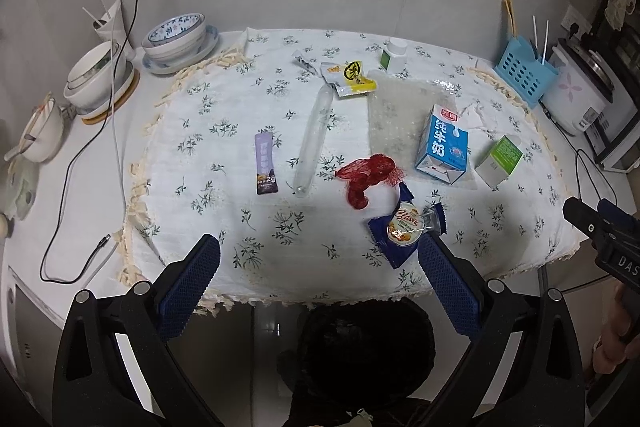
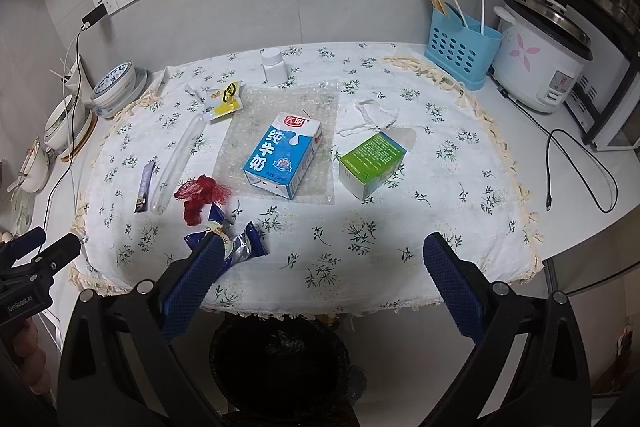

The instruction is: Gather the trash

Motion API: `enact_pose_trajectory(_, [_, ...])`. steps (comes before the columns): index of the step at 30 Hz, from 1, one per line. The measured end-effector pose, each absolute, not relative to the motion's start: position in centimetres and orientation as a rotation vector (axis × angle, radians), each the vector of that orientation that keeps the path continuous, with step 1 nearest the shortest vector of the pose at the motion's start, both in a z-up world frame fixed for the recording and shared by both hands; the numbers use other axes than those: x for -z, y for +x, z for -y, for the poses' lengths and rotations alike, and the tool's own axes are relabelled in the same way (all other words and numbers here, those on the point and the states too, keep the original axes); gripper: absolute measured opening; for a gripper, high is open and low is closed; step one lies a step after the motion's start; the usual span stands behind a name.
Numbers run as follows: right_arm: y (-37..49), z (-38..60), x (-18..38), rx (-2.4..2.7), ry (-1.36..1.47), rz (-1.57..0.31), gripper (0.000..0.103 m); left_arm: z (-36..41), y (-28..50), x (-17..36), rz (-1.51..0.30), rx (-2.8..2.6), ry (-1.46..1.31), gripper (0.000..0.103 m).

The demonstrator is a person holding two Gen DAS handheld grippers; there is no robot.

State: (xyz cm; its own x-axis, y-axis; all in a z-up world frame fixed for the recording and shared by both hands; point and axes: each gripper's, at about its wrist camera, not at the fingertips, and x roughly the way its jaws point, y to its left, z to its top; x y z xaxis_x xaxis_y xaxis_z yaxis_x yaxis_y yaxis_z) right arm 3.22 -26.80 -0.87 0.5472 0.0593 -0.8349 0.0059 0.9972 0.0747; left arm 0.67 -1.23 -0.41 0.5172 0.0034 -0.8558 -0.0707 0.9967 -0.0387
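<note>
Trash lies scattered on a floral tablecloth [image 1: 280, 251]: a blue milk carton [image 1: 442, 145] [image 2: 283, 155] on bubble wrap [image 1: 394, 115], a green box [image 1: 499, 160] [image 2: 372, 163], red mesh netting [image 1: 366, 175] [image 2: 200, 197], a blue cookie wrapper [image 1: 406, 227] [image 2: 234, 241], a clear plastic tube [image 1: 314, 139] [image 2: 176, 163], a purple sachet [image 1: 265, 163] [image 2: 145, 189], a yellow snack bag [image 1: 350, 78] [image 2: 224, 99] and a white bottle [image 1: 394, 54] [image 2: 274, 67]. My left gripper [image 1: 320, 255] hangs open over the front edge, empty. My right gripper [image 2: 324, 259] is open too, its left finger [image 2: 192, 287] overlapping the cookie wrapper in view.
A black-lined bin [image 1: 360, 351] [image 2: 280, 367] stands on the floor below the table's front edge. Stacked bowls [image 1: 180, 39] and charger cables [image 1: 68, 171] sit at the left. A blue utensil caddy [image 2: 462, 47], a rice cooker [image 2: 540, 63] and another cable [image 2: 580, 171] occupy the right.
</note>
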Motion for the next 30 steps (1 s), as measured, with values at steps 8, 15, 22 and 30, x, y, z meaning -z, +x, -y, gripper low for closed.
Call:
enact_pose_trajectory(8, [3.3,26.8,1.0,-0.025,0.065,-0.995,0.096,1.1,0.8,0.4,-1.028,-0.045,-0.071,0.097])
enact_pose_trajectory(15, [3.6,27.0,1.1,-0.019,0.068,-1.002,0.096,1.0,1.2,0.5,-1.031,-0.039,-0.077,0.097])
enact_pose_trajectory(22, [4.0,26.8,1.3,-0.01,0.059,-1.006,0.096,0.9,1.6,0.7,-1.033,-0.033,-0.081,0.097])
enact_pose_trajectory(30, [5.9,26.2,1.6,-0.056,0.055,-1.02,0.096,0.4,3.9,1.2,-1.043,-0.027,-0.079,0.097])
